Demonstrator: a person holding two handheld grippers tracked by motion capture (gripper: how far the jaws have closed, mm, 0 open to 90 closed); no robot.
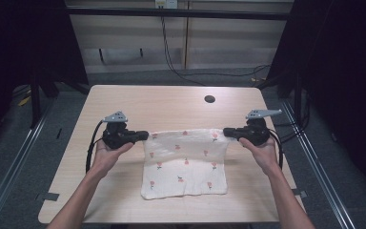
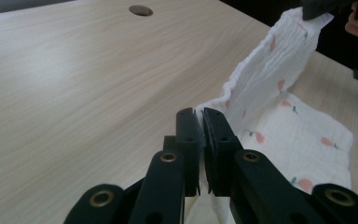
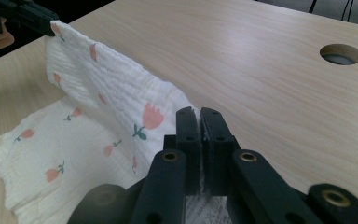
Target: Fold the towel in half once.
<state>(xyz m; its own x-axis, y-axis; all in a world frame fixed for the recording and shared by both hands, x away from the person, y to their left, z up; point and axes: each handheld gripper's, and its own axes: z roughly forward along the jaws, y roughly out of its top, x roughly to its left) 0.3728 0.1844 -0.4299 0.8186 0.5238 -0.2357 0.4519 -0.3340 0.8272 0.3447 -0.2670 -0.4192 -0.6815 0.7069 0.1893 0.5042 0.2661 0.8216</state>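
Note:
A white cloth with small pink flowers (image 1: 185, 162) lies on the wooden table (image 1: 171, 105), its far edge lifted and stretched between my two grippers. My left gripper (image 1: 144, 135) is shut on the cloth's far left corner; in the left gripper view the jaws (image 2: 201, 116) pinch the fabric (image 2: 279, 93), which runs up to the other gripper (image 2: 317, 7). My right gripper (image 1: 227, 131) is shut on the far right corner; in the right gripper view the cloth (image 3: 112, 88) rises from the pinched jaws (image 3: 199, 114) toward the left gripper (image 3: 23, 16). The near half rests flat on the table.
A round cable hole (image 1: 209, 99) sits in the table behind the cloth. Bare wood (image 1: 124, 200) spreads around the cloth to the table's front edge. Metal rails (image 1: 14, 167) and cables run along the floor on both sides.

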